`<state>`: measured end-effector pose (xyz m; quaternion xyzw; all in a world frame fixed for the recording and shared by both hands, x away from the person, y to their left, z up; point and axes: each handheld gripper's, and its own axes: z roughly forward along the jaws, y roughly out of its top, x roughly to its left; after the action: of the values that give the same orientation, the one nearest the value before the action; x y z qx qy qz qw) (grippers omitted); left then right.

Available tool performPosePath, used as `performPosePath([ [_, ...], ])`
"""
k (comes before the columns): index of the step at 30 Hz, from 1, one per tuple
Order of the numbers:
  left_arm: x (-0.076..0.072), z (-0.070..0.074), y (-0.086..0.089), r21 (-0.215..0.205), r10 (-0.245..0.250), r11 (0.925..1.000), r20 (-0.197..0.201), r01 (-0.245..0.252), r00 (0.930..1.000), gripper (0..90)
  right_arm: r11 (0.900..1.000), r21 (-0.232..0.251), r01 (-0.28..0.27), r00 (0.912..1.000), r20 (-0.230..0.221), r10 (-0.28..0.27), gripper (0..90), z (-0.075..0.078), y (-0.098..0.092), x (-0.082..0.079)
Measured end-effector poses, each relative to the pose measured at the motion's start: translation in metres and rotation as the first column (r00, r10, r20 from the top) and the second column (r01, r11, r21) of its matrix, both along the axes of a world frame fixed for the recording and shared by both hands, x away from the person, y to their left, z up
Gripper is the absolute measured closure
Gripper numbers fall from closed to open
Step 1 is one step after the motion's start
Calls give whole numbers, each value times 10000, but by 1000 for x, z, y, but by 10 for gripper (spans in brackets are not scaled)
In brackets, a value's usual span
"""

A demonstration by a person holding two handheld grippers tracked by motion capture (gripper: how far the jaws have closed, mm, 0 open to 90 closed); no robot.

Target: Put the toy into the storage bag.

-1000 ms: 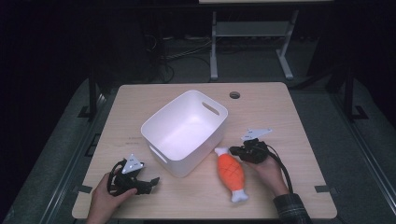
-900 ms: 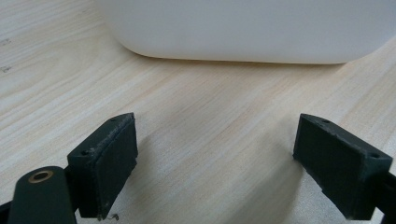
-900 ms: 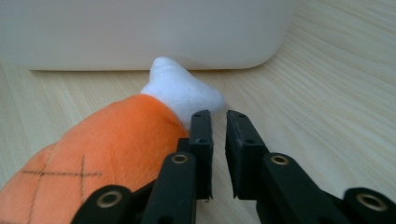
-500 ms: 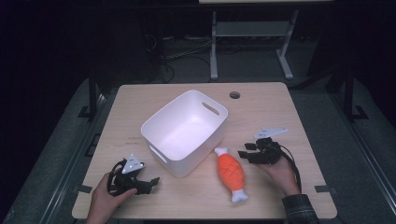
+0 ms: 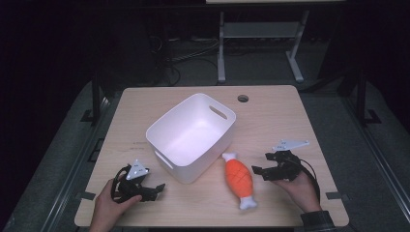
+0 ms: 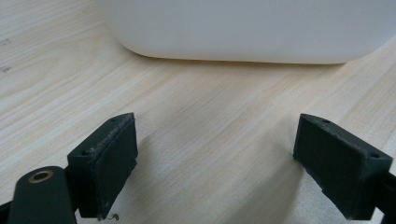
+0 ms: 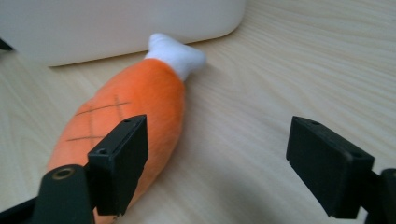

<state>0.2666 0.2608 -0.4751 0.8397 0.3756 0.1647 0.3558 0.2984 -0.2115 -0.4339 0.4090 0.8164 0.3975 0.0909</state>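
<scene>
An orange plush toy [image 5: 239,178] with white ends lies flat on the wooden table, just right of a white bin's [image 5: 167,119] near corner. My right gripper [image 5: 261,163] rests a little to the right of the toy. Its jaws have just been opening and stand open with only table between them. In the right gripper view the toy [image 7: 135,98] lies beside and beyond the left jaw of that gripper [image 7: 233,158], with the bin [image 7: 116,23] behind it. My left gripper [image 5: 155,191] sits open at the front left. In its own view it [image 6: 229,158] faces the bin's wall [image 6: 243,28].
A round cable hole [image 5: 242,98] sits near the table's far edge. Beyond the table stands a metal frame [image 5: 221,43] on a dark floor. Bare wood lies between the toy and the table's front edge [image 5: 212,225].
The right gripper has let go of the toy's upper end, opened its jaws and drawn back to the right. The toy stays where it lay. The left gripper has not moved.
</scene>
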Motion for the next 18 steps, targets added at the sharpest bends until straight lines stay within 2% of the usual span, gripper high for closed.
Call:
performPosePath([
  [5, 0, 0, 0, 6, -3, 10000, 0, 3, 10000, 127, 9995, 100, -315, 9995, -66, 316, 184, -1, 6, -12],
  [9, 0, 0, 0, 7, -2, 10000, 1, 2, 10000, 127, 9986, 188, -489, 9986, -183, 492, 142, -2, 12, -19],
  [18, 0, 0, 0, 9, -2, 10000, 1, 2, 10000, 127, 9958, 319, -861, 9959, -234, 868, 130, -3, 30, -21],
])
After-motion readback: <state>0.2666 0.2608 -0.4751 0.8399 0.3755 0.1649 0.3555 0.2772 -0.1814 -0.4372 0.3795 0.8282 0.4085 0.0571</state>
